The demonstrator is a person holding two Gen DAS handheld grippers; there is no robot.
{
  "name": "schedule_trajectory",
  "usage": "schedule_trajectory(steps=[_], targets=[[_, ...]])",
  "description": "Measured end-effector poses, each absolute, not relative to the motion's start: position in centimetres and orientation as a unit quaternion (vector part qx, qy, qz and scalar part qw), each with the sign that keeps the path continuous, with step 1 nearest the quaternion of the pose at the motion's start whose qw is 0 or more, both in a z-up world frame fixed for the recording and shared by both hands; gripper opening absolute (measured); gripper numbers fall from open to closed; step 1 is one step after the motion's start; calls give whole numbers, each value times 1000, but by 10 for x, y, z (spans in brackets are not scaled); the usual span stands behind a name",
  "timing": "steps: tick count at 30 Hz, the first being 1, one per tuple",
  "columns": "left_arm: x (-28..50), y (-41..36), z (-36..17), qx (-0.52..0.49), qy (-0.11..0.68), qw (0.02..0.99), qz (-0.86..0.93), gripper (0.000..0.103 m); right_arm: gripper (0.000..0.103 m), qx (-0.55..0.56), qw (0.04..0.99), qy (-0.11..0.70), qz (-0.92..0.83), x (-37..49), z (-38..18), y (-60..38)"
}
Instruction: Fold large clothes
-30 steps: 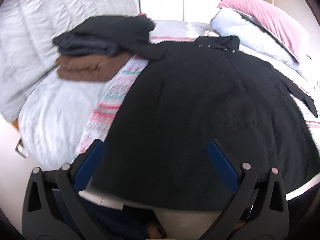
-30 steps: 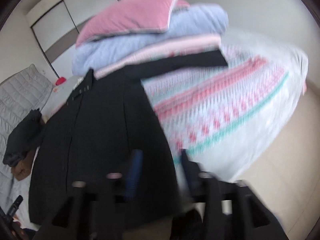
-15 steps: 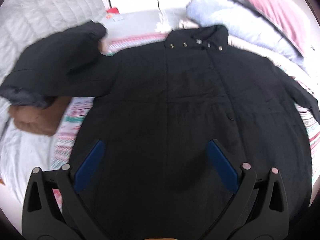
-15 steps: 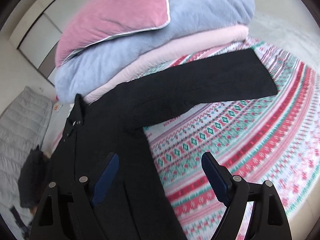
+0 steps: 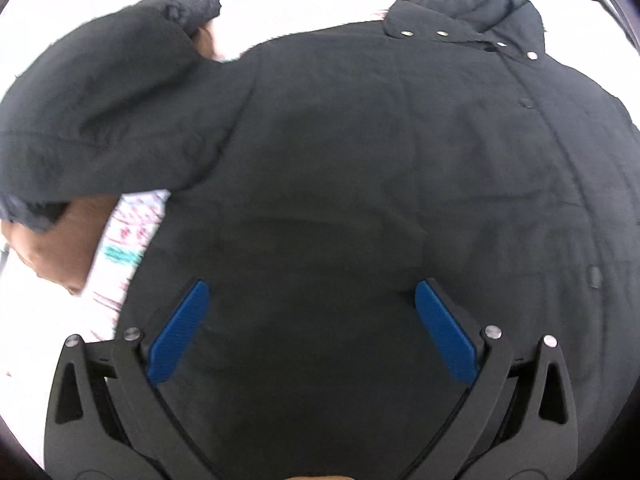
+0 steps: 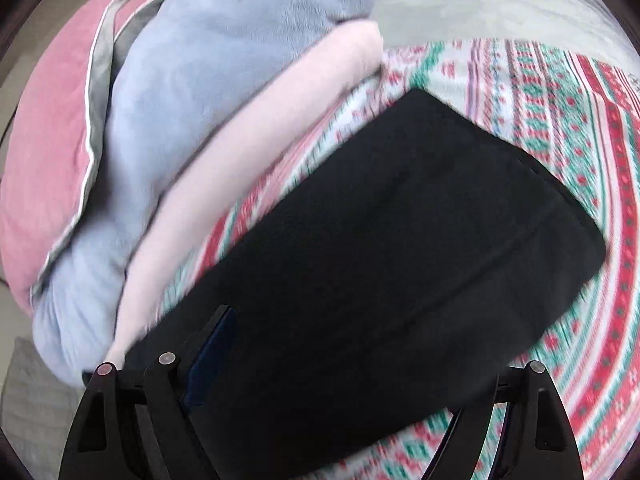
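Observation:
A large black coat [image 5: 360, 160] lies spread flat, front up, on a patterned bedspread [image 6: 580, 128]. Its collar with metal snaps [image 5: 468, 28] is at the far right. Its left sleeve [image 5: 100, 120] lies out to the left. My left gripper [image 5: 308, 320] is open and empty, low over the coat's body. In the right wrist view the coat's other sleeve [image 6: 400, 260] stretches across the bedspread to its cuff. My right gripper [image 6: 352, 360] is open, low over that sleeve, and the sleeve lies between the fingers; the right fingertip is hidden by the cloth.
A stack of folded bedding sits beside the sleeve: a pale pink blanket [image 6: 260, 140], a light blue blanket [image 6: 200, 80] and a pink pillow [image 6: 48, 120]. A brown garment [image 5: 68, 248] lies under the coat's left sleeve. Pale bedding lies beyond.
Both grippers have moved forward and down toward the coat. The left now hovers over the chest; the right has closed in on the right sleeve, which now fills its view.

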State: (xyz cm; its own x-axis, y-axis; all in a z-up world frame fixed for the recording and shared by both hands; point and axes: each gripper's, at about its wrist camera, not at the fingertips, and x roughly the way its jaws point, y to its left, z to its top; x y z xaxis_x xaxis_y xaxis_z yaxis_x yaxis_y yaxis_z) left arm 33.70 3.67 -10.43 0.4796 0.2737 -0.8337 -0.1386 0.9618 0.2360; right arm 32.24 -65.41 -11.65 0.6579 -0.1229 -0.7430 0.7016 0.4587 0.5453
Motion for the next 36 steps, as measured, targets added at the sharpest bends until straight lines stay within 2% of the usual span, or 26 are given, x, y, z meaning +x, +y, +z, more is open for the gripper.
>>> schedule_trajectory(steps=[1,2,4,5,8,11,13,16,19,22,27,31,36], targets=[[337,39,-103,78,489,859,132,103,65,449,794,313,-264,326,-116,-656],[337,42,-102,90,480,860,147,103,38,448,795,306,-269,333,-118,-659],[340,51,-99,102,472,861,161,103,13,455,789,299,-284,343,-124,-663],[341,56,-98,96,472,861,163,103,10,467,791,281,-278,347,-125,-664],[348,76,-94,57,480,861,161,103,8,423,821,253,-288,356,-103,-649],[350,90,-87,31,477,864,157,103,8,320,883,214,-268,366,-45,-609],[349,96,-84,18,479,865,151,103,8,295,902,195,-247,373,-19,-592],[347,110,-80,-20,481,864,147,103,8,249,919,212,-220,399,5,-557],[344,123,-71,-50,475,867,139,103,8,231,919,226,-223,410,13,-541],[341,131,-63,-66,469,871,132,103,8,248,925,201,-203,403,34,-525],[342,144,-57,-93,464,872,124,103,8,193,954,192,-125,430,70,-454],[343,150,-56,-108,465,871,116,103,8,86,970,224,-36,464,66,-337],[338,158,-52,-121,461,873,107,103,8,-29,954,295,44,494,8,-199]])
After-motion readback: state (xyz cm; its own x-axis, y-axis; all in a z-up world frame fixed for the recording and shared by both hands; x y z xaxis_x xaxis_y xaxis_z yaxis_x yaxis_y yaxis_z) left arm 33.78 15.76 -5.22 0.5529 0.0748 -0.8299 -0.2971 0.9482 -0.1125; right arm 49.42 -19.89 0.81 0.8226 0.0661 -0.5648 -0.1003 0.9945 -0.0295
